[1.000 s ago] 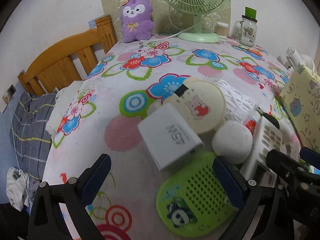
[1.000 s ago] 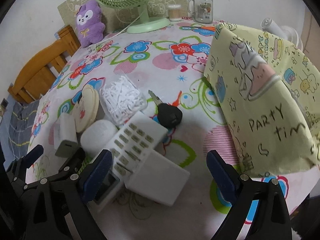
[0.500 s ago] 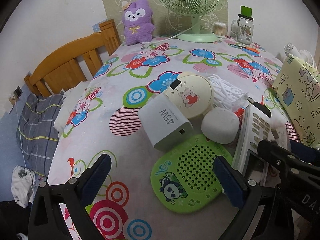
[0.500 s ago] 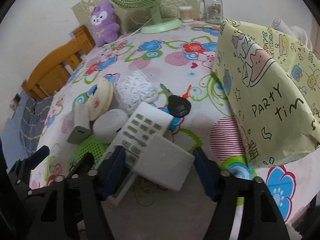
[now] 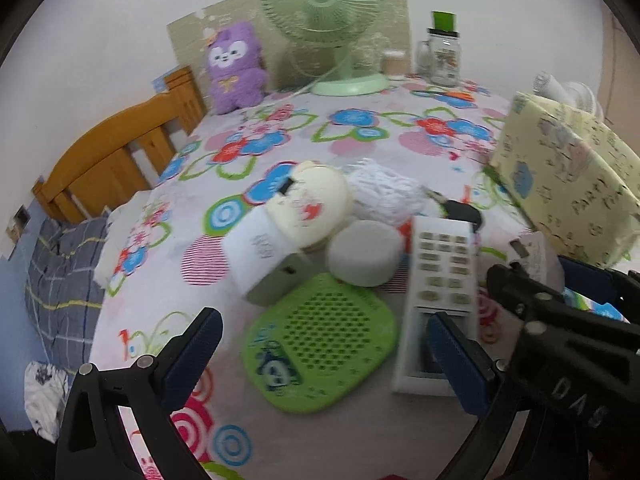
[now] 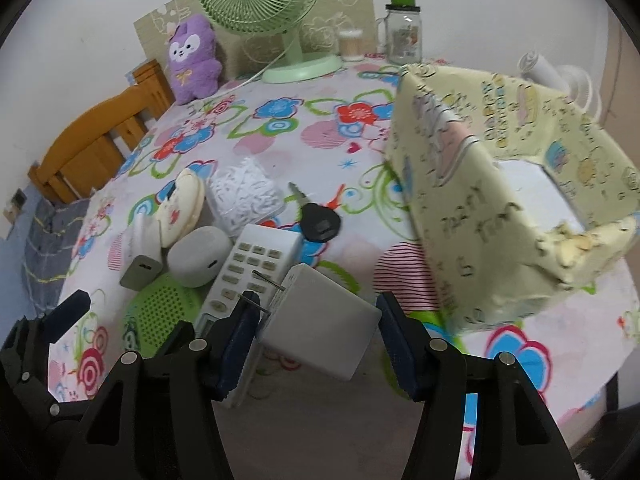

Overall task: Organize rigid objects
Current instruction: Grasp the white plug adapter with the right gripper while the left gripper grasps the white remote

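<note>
My right gripper (image 6: 318, 334) is shut on a white plug adapter (image 6: 320, 326) with two metal prongs, lifted off the flowered tablecloth (image 6: 280, 152). It also shows in the left wrist view (image 5: 534, 254). My left gripper (image 5: 320, 354) is open and empty above a green perforated panda disc (image 5: 320, 344). Piled on the table are a white calculator (image 5: 442, 276), a white round case (image 5: 364, 252), a white 45W charger (image 5: 264, 258), a cream round mirror (image 5: 312, 206), a box of white shreds (image 6: 244, 196) and a black car key (image 6: 318, 220).
An open yellow "party time" box (image 6: 500, 208) stands at the right. A green fan (image 6: 260, 0), purple plush (image 6: 192, 60), glass jar (image 6: 404, 36) and cotton swab pot (image 6: 351, 46) line the far wall. A wooden chair (image 5: 120, 152) stands at the left edge.
My right gripper closed on the white plug adapter and raised it off the table. My left gripper drew back from the pile and stayed open.
</note>
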Demonstrator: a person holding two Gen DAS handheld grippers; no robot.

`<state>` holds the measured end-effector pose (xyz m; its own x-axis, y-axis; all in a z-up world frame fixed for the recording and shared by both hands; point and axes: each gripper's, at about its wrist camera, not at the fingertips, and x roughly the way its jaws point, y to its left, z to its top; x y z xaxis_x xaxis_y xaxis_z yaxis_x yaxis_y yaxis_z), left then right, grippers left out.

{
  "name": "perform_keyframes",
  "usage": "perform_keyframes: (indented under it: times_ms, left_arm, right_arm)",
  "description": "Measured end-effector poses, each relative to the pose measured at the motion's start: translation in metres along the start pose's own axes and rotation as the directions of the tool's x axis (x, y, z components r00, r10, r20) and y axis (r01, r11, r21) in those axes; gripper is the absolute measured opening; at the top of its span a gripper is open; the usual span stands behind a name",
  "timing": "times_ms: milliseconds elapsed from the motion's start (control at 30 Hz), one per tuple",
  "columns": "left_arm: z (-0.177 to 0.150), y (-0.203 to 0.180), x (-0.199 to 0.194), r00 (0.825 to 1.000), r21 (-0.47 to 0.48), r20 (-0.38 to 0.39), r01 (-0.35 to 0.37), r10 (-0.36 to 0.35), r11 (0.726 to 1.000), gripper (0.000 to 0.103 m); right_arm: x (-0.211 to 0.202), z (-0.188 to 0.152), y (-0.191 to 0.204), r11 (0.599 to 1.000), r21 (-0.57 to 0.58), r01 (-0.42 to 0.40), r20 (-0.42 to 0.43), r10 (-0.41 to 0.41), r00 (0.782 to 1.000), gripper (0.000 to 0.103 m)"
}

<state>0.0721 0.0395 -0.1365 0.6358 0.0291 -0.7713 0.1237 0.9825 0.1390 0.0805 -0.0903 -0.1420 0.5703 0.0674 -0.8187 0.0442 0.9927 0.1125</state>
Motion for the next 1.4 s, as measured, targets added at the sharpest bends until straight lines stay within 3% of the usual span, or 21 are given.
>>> perform_keyframes:
  times_ms: [200,633,800,900,967,1033,1400]
  left_arm:
    - [0.000,-0.024,0.002,0.999,0.060,0.000,0.053,-0.053,0.997,0.103]
    - [0.007,-0.048,0.022,0.991,0.087,-0.047,0.128,-0.124,0.988,0.101]
    - [0.009,-0.051,0.029,0.989,0.083,-0.055,0.141,-0.137,0.986,0.093]
    - [0.010,-0.053,0.027,0.990,0.097,-0.030,0.142,-0.140,0.985,0.079]
    - [0.011,-0.053,0.027,0.979,0.090,-0.038,0.201,-0.198,0.975,0.057]
    - [0.010,-0.051,0.026,0.973,0.063,-0.043,0.230,-0.227,0.971,0.047]
    - [0.008,-0.044,0.012,0.977,0.048,-0.022,0.214,-0.214,0.976,0.045]
  right_arm:
    - [-0.006,-0.007,-0.006,1.000,0.012,0.019,-0.009,-0.019,1.000,0.063]
    - [-0.006,-0.010,-0.030,0.993,0.093,0.072,-0.034,-0.069,0.997,0.063]
    - [-0.002,-0.010,-0.034,0.990,0.124,0.069,-0.046,-0.064,0.997,0.063]
    - [0.000,-0.010,-0.036,0.989,0.136,0.063,-0.052,-0.056,0.997,0.063]
    - [0.000,-0.009,-0.037,0.988,0.147,0.055,-0.047,-0.049,0.998,0.063]
    - [0.000,-0.008,-0.038,0.987,0.151,0.052,-0.044,-0.046,0.998,0.063]
    - [-0.011,-0.009,-0.029,0.991,0.127,0.038,-0.012,-0.037,0.999,0.064]
